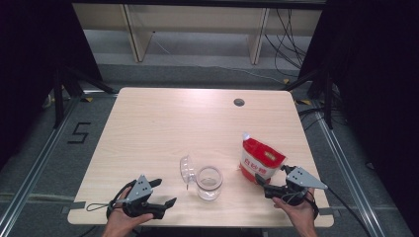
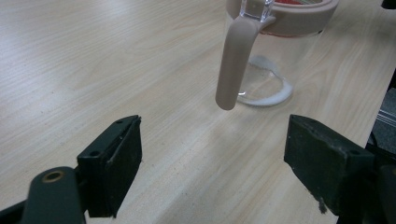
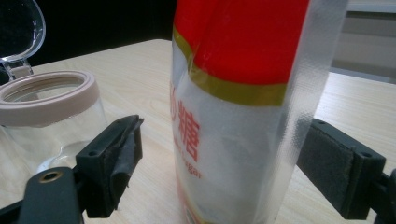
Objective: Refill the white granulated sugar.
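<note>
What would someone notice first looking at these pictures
The red and white sugar bag stands out, upright at the table's near right, between the open pads of the right gripper. Beside it, near the middle, sits a clear jar with its lid flipped open, and the left gripper waits open at the near left.

Sugar bag (image 1: 261,159) between right jaws, jar (image 1: 209,182) just beside, far tabletop (image 1: 173,118) free

A: What do the picture edges cut off?
B: In the right gripper view, the bag (image 3: 243,107) loses its top and base; in the left gripper view, the jar (image 2: 275,42) loses its upper part.

A: And what stays unreadable?
B: The bag's small print, blurred.
</note>
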Motion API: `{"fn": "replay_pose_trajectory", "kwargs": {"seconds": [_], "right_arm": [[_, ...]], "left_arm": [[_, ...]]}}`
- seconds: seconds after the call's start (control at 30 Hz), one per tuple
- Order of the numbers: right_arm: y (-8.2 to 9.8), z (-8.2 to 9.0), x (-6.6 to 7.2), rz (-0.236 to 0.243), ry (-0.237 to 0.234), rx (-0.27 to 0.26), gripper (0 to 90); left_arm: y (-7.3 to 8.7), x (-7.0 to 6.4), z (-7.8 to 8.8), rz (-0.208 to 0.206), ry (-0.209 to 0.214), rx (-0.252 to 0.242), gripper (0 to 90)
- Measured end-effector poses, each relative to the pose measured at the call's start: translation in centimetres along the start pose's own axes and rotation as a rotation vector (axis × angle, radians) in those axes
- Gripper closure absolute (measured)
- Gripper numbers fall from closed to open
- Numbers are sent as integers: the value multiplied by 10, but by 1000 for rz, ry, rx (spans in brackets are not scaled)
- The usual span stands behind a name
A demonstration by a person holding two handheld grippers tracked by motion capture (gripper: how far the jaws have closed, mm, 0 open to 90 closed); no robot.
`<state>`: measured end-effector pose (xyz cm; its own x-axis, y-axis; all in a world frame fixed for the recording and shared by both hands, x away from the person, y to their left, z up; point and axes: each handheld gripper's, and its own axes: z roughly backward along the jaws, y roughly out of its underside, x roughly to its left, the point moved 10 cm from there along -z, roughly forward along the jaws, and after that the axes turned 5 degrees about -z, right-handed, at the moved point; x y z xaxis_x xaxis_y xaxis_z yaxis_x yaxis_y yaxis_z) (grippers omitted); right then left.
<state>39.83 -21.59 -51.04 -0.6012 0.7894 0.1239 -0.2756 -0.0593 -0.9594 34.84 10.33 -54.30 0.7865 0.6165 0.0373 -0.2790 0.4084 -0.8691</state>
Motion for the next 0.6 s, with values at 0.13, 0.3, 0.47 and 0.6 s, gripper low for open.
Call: {"fn": "replay_pose_trajectory", "kwargs": {"seconds": [0.13,0.3,0.47,0.6], "right_arm": [[0,-3,-2,21,-14,2,173],[0,-7,-6,36,-1,-8,162],[-1,-12,-4,26,-11,-16,156],[1,-17,-2,49,-13,-19,153]], "left_arm": [[1,-2,-1,28,-1,0,189],[1,-2,0,-9,9,1,189],[2,-4,0,21,7,2,189],[2,-5,0,25,11,-1,189]]}}
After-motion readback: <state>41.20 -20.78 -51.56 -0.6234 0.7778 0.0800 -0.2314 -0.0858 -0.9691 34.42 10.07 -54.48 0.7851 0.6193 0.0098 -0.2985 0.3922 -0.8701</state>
